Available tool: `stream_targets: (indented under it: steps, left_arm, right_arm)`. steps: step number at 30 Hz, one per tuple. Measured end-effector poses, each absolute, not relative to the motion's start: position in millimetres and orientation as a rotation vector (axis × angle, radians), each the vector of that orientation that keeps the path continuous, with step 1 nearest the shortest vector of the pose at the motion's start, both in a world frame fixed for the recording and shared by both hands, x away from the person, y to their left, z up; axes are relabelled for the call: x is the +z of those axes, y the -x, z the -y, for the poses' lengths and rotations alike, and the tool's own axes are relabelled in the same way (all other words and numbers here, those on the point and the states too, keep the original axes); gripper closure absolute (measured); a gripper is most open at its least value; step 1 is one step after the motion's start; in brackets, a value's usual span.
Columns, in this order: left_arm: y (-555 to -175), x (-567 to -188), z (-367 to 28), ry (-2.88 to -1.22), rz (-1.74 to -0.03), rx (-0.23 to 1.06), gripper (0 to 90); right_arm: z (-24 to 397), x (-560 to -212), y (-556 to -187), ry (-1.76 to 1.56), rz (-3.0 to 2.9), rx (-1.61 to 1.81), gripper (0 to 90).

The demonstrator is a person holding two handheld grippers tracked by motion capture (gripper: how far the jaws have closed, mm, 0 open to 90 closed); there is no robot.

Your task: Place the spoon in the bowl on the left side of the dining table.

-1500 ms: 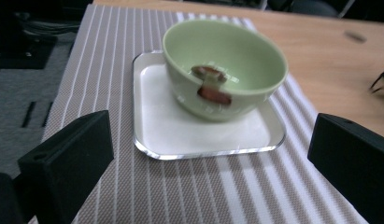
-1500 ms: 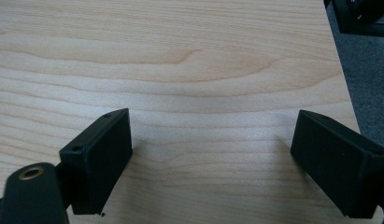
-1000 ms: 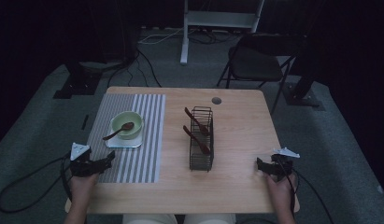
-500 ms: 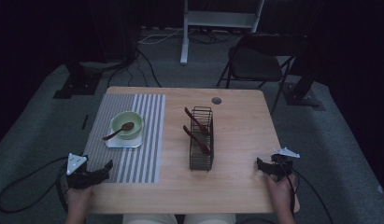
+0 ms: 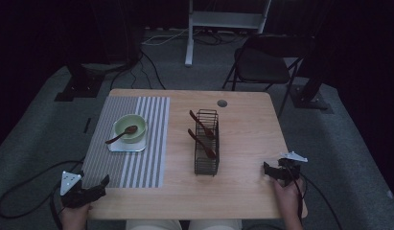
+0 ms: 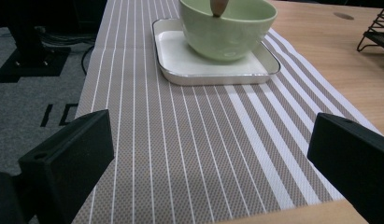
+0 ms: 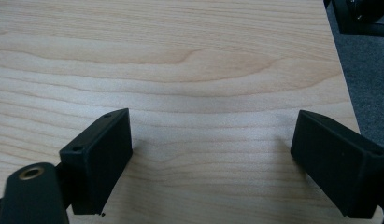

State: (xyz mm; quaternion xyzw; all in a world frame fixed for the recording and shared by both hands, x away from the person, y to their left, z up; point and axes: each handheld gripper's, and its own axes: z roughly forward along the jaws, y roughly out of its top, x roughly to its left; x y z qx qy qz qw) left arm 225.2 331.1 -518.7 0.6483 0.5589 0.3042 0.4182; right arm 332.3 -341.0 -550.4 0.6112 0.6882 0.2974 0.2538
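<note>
A pale green bowl [image 5: 130, 128] with a wooden spoon [image 5: 121, 134] leaning in it sits on a white square tray [image 5: 113, 144] on the striped placemat [image 5: 132, 165]. A black wire basket [image 5: 206, 143] at mid-table holds two dark wooden spoons [image 5: 202, 143]. My left gripper [image 5: 99, 185] hovers at the mat's near left corner, open, nothing between its jaws; in the left gripper view the bowl [image 6: 227, 25] and tray [image 6: 180, 51] lie ahead. My right gripper [image 5: 267, 169] rests near the table's front right, open over bare wood [image 7: 203, 84].
A folding chair [image 5: 261, 67] and a white desk frame [image 5: 223, 21] stand beyond the table's far edge. A cable hole [image 5: 222, 103] sits near the far edge. Cables trail on the grey carpet [image 5: 36, 143] at left.
My left gripper has pulled back toward the person and the near left corner of the mat. The right gripper has stayed in place.
</note>
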Motion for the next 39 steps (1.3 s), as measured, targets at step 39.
stream_targets:
  steps: [39]
  left_arm:
    - [-161, -538, -374, -1.581, -1.522, 0.866, 0.6]
  right_arm:
    - [341, -550, -332, -1.662, -1.869, 0.808, 12.0]
